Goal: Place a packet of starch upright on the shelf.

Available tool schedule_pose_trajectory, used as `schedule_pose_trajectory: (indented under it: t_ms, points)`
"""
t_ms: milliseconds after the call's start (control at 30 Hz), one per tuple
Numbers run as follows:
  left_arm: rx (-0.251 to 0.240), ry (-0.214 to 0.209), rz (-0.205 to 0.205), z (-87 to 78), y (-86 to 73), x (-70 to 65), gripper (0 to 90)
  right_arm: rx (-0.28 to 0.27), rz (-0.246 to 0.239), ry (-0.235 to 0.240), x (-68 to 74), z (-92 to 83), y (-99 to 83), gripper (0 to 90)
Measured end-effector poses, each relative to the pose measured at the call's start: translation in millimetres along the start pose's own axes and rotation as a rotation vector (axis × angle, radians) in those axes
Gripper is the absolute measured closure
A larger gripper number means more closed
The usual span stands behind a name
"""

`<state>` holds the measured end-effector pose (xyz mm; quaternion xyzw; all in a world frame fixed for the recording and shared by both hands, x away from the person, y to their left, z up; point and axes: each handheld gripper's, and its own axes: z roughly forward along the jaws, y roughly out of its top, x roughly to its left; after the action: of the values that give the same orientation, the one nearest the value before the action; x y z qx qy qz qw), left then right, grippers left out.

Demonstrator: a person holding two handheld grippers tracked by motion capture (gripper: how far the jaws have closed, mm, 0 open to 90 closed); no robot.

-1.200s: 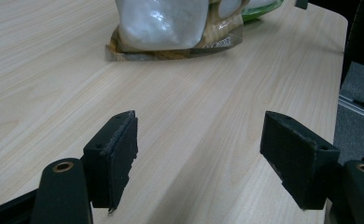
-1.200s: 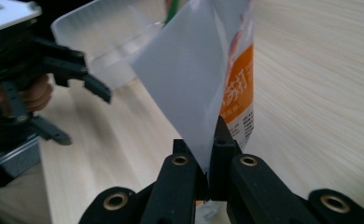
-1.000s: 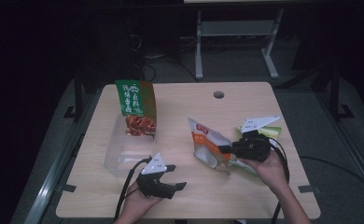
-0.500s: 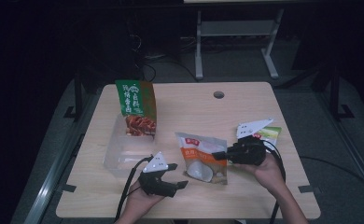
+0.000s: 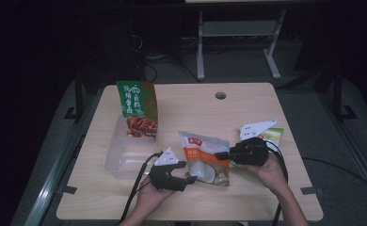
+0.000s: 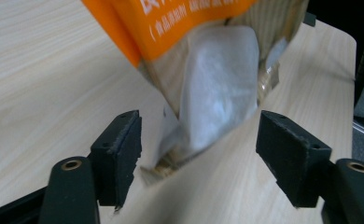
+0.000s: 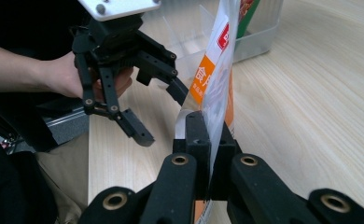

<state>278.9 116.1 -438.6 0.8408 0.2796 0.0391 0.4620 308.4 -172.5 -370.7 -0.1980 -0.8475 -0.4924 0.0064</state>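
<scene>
An orange and white snack pouch (image 5: 203,157) is held up off the table near its front, with my right gripper (image 5: 221,154) shut on its right edge. The right gripper view shows those jaws (image 7: 208,149) pinched on the thin edge of the pouch (image 7: 217,79). My left gripper (image 5: 187,179) sits at the pouch's lower left corner. Its jaws (image 6: 199,154) have just been closing a little and stand open, with the corner of the pouch (image 6: 217,79) between the pads and untouched. From the right gripper view, the left gripper (image 7: 160,113) is spread beside the pouch.
A green and brown snack bag (image 5: 137,108) stands upright in a clear plastic bin (image 5: 120,157) at the left of the table. A green packet (image 5: 275,134) lies behind my right hand. A round hole (image 5: 220,95) sits near the table's far edge.
The right gripper has carried the pouch leftward and turned it upright, facing the camera. The left gripper has slid right until its jaws straddle the pouch's lower corner.
</scene>
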Motion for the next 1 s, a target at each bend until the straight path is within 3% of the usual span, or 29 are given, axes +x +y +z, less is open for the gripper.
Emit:
schedule_pose_trajectory:
  t_ms: [133, 267, 333, 367, 400, 433, 467, 500, 600, 700, 933, 1000]
  points:
    - [-0.003, -0.004, 0.001, 5.1, 7.3, 1.8, 37.6, -0.004, 0.001, 0.004, -3.6, 0.3, -0.6, 89.2]
    - [-0.011, -0.034, -0.038, 10.0, 13.8, 8.2, 44.9, -0.012, 0.001, 0.014, -8.1, 1.7, -0.8, 89.2]
    - [0.002, -0.022, -0.035, 12.1, 15.4, 8.9, 49.1, -0.012, 0.005, 0.015, -10.0, 1.9, -0.6, 89.2]
    - [0.016, -0.020, -0.027, 13.5, 16.0, 9.3, 55.9, -0.014, 0.006, 0.018, -13.0, 2.2, -1.1, 89.1]
    - [0.023, -0.022, -0.024, 14.0, 16.1, 9.5, 55.9, -0.014, 0.006, 0.018, -13.0, 2.2, -1.1, 89.1]
    - [0.029, -0.021, -0.013, 14.8, 15.7, 10.3, 63.7, -0.015, 0.014, 0.019, -15.1, 2.1, -2.0, 89.1]
    - [0.028, -0.032, -0.021, 15.9, 15.5, 11.5, 63.7, -0.015, 0.014, 0.019, -15.1, 2.1, -2.0, 89.1]
    - [0.026, -0.044, -0.031, 16.8, 15.4, 12.5, 70.1, -0.016, 0.016, 0.019, -17.0, 2.1, -2.7, 89.1]
    - [0.016, -0.044, -0.029, 16.1, 16.1, 13.2, 74.9, -0.016, 0.024, 0.020, -19.3, 2.7, -3.0, 89.1]
    - [0.002, -0.038, -0.022, 12.4, 17.3, 14.6, 86.4, -0.015, 0.036, 0.015, -22.7, 4.5, -2.6, 89.0]
    - [0.000, -0.019, -0.011, 12.1, 17.7, 13.4, 88.6, -0.001, 0.043, 0.001, -25.0, 5.6, -0.2, 88.2]
    - [-0.005, -0.007, -0.006, 12.0, 17.3, 11.6, 89.0, -0.010, 0.053, -0.011, -25.4, 5.5, -1.4, 84.5]
